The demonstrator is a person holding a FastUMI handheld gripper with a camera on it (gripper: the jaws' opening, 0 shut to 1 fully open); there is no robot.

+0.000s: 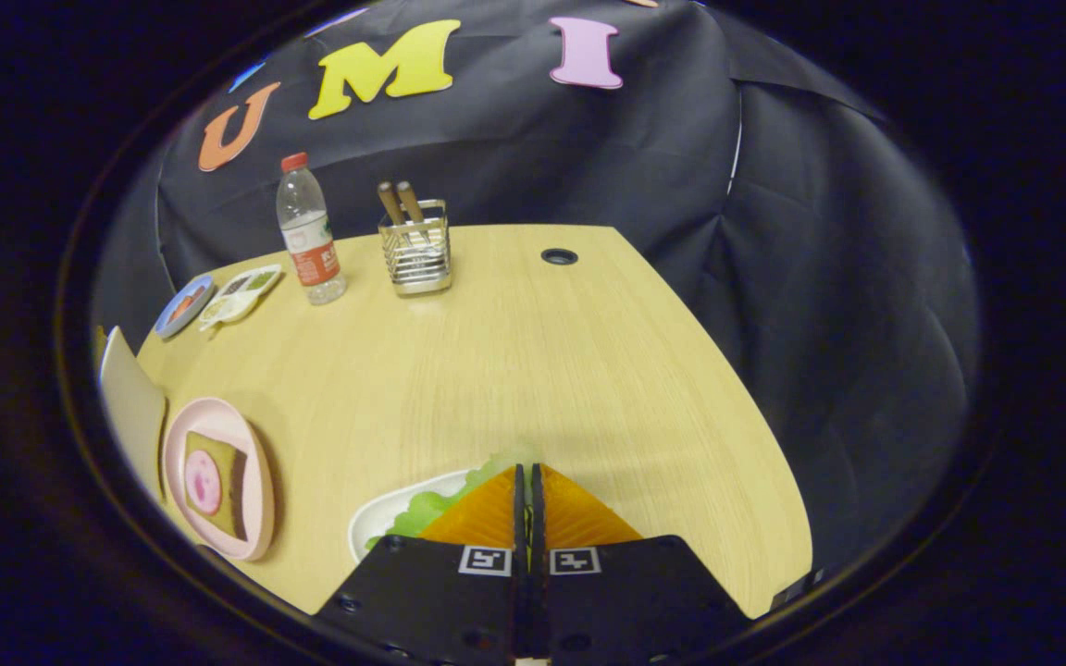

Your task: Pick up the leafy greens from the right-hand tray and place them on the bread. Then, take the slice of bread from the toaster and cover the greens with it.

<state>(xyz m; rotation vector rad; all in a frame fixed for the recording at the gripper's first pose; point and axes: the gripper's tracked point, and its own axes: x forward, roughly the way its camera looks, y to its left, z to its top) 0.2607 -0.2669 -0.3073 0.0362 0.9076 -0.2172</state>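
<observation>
Matt wood-grain table [533,370], shiny metal wire holder [415,259].

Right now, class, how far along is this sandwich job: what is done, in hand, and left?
Done: nothing placed; the bread on the pink plate carries a pink slice, no greens. In hand: the hand-held gripper has its fingers closed together over the leafy greens in the white tray; an actual grip can't be confirmed. Left: greens onto bread, then the toaster slice.

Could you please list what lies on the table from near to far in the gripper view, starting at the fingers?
Gripper, leafy greens on the white tray, utensil holder, table's cable hole.
</observation>
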